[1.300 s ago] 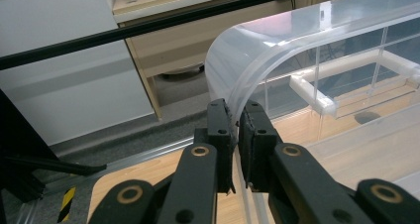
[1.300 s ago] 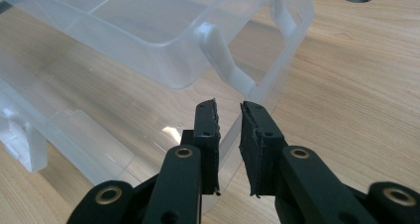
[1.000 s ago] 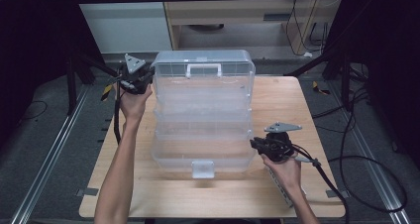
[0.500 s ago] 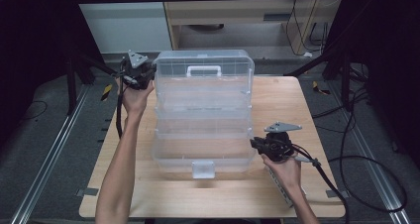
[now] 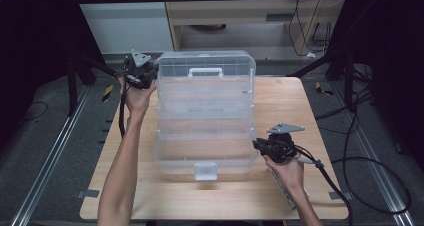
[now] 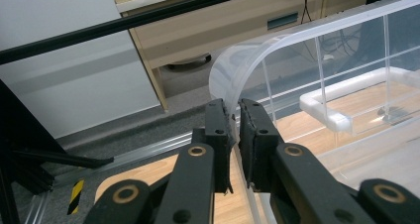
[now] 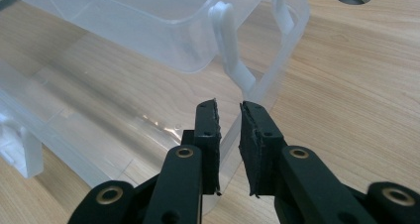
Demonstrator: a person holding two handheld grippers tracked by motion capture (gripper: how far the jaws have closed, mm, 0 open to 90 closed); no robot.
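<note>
Seemingly unlabelled clear storage box (image 5: 205, 118)

the clear plastic box (image 6: 317, 80) runs off the right edge of the left gripper view and off the top and left of the right gripper view. the person's forearms (image 5: 120, 176) are cut off at the bottom of the high view.

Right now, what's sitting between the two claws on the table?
The clear plastic organiser box spans the whole stretch in the high view: the left claw pinches its far left corner and the right claw its near right edge.
</note>
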